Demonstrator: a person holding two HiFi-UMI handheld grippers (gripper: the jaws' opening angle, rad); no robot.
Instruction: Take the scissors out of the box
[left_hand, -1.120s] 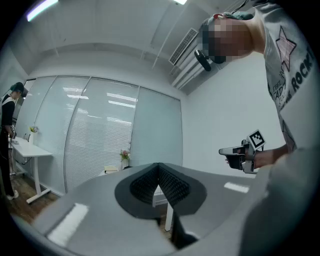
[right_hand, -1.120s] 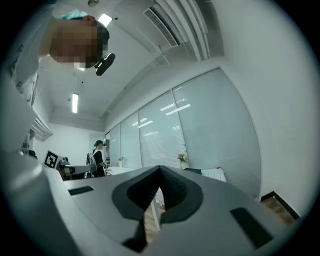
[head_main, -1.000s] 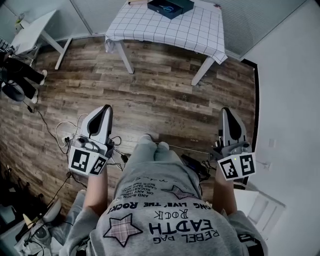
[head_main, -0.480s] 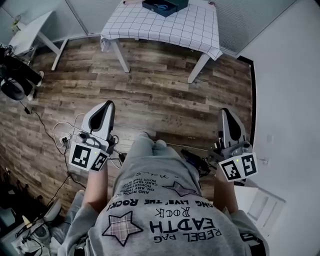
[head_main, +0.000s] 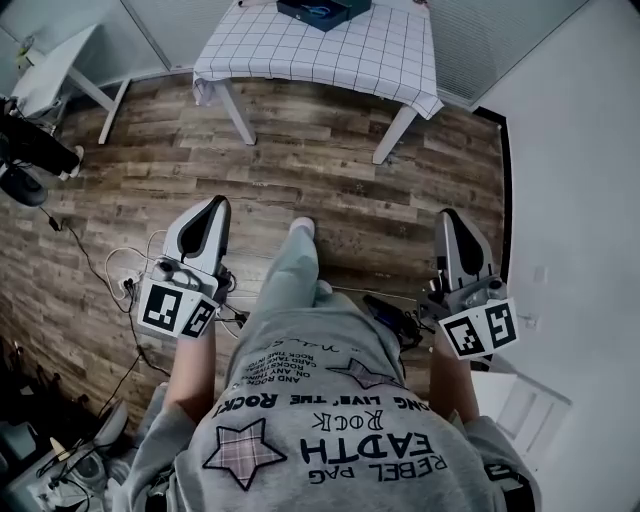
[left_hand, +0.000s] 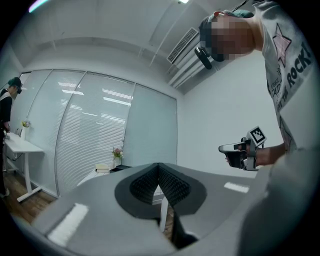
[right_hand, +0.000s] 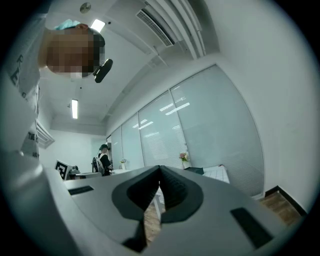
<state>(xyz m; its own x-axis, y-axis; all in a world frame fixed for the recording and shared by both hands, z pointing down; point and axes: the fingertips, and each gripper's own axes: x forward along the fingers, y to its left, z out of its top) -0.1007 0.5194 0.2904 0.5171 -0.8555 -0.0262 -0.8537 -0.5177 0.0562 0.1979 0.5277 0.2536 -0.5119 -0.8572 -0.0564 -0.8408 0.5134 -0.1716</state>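
Observation:
A dark open box (head_main: 322, 10) sits on the table with the checked cloth (head_main: 330, 55), at the top edge of the head view. Something pale blue lies inside it; I cannot make out scissors. My left gripper (head_main: 216, 204) and right gripper (head_main: 449, 216) are held level in front of the person's body, far short of the table, above the wooden floor. In the left gripper view the left gripper (left_hand: 159, 168) is shut with nothing between its pads. The right gripper (right_hand: 160, 170) is likewise shut and empty.
A white desk (head_main: 55, 70) stands at the upper left, and another person (head_main: 30, 150) is at the left edge. Cables (head_main: 130, 275) lie on the floor by my left side. A white wall (head_main: 580, 200) runs along the right. The wearer's leg (head_main: 295, 265) is stepped forward.
The wearer has stepped towards the table, one leg swinging forward. The left gripper has moved forward a little. Both grippers stay shut and empty.

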